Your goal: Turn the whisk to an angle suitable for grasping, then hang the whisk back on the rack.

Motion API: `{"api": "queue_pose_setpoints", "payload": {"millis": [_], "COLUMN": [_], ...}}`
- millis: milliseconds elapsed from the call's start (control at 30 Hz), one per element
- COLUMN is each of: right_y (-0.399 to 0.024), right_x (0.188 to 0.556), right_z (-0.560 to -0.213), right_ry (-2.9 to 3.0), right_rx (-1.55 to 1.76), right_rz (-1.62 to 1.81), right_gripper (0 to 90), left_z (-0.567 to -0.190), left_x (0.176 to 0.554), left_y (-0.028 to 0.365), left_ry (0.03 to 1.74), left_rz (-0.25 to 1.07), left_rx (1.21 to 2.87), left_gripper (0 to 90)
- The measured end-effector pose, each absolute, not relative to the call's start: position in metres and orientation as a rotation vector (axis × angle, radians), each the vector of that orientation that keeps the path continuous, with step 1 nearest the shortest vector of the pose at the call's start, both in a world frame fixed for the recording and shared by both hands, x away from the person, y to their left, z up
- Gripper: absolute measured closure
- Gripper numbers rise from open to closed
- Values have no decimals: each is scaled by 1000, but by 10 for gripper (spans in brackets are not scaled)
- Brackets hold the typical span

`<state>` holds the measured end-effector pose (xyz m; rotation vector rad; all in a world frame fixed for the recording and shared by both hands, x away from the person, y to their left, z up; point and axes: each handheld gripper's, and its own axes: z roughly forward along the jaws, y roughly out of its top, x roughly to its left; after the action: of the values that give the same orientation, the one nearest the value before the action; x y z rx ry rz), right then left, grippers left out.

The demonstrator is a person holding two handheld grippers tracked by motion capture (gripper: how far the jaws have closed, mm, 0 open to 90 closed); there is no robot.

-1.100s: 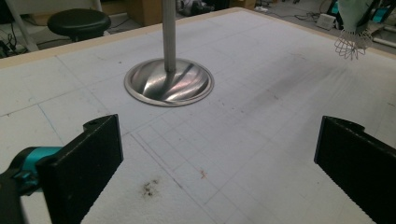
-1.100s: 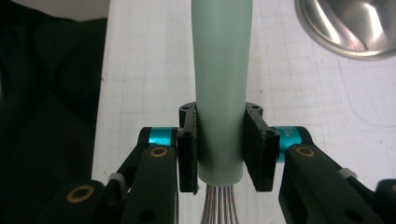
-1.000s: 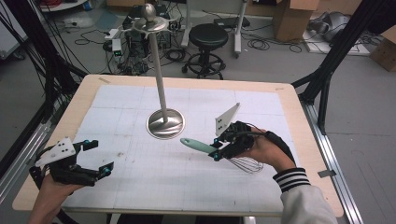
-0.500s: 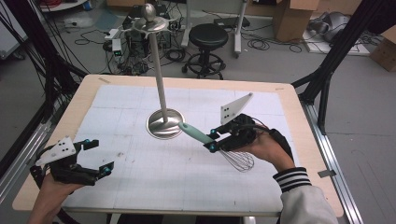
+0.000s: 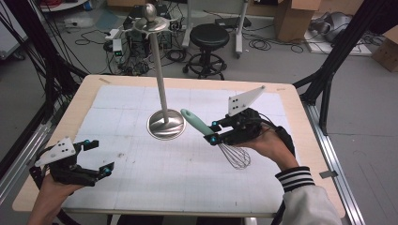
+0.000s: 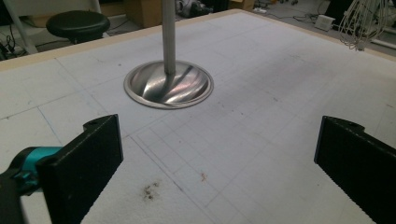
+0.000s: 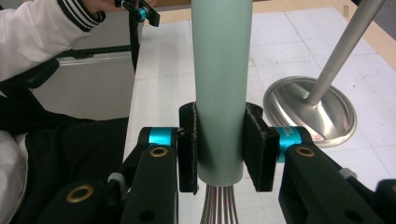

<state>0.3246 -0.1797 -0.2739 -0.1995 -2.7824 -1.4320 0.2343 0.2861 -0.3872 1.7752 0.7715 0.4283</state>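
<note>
- The right hand-held gripper [image 5: 215, 132] is clamping the whisk [image 5: 220, 141] by its green handle, holding it tilted in the air above the worktop [image 5: 291, 101], just right of the stand [image 5: 165, 123].
- The left hand-held gripper [image 5: 101, 158] is hanging near the worktop's left front corner with jaws wide apart, gripping nothing.
- Risk: the smooth round handle may be slipping or turning between the flat pads.
- Risk: swinging the handle tip leftward could be knocking the stand's pole and tipping it.
- Count: one whisk, one stand, two hand-held grippers.
</note>
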Motion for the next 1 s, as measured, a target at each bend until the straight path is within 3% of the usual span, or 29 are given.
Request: {"api": "queue_pose_setpoints", "payload": {"millis": [533, 1000], "right_y": [-176, -171], "right_x": [322, 323], "right_z": [-269, -268], "right_ry": [-2752, -2719], "right_rx": [-165, -143], "right_rz": [-1499, -1550], "right_gripper": [693, 693], "left_z": [-385, -368], "left_x": [233, 246], "left_y": [285, 276], "left_ry": [758, 639], "left_rz": [422, 315], "left_rx": [1773, 1773], "left_gripper": [17, 17]}}
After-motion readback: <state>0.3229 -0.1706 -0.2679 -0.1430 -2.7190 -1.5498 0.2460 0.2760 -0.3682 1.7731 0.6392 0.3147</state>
